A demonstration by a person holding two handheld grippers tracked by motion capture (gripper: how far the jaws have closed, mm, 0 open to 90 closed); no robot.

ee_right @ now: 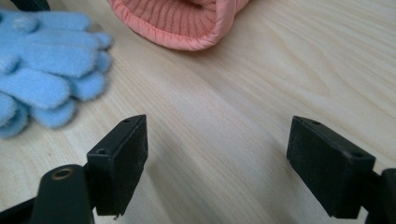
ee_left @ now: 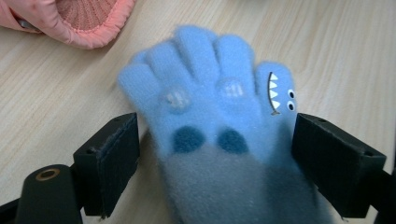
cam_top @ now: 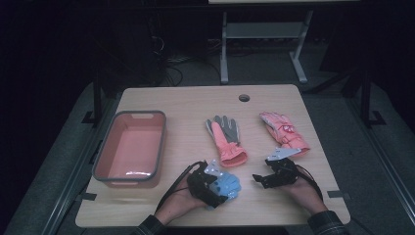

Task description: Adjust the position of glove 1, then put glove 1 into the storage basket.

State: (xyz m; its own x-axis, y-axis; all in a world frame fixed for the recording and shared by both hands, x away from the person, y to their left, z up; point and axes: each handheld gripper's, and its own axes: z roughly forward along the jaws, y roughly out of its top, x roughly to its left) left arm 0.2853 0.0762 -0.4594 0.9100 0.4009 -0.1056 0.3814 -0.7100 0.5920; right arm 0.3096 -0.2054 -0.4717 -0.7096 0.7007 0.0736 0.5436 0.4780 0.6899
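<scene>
Blue glove (ee_left: 212,121) lies between left gripper (ee_left: 215,154) jaws (unpinched).

A: The blue glove (ee_left: 210,116) in the left gripper view runs off the bottom edge, so its cuff is cut away, and its fingertips are blurred.

B: In the high view the left gripper (cam_top: 208,188) covers part of that glove. Whether it is one glove or two stacked, I cannot tell.

A: The orange glove (ee_right: 187,21) in the right gripper view is cropped at the top; just its cuff shows.

B: The print on the pink glove (cam_top: 284,129) is too small to read.
</scene>
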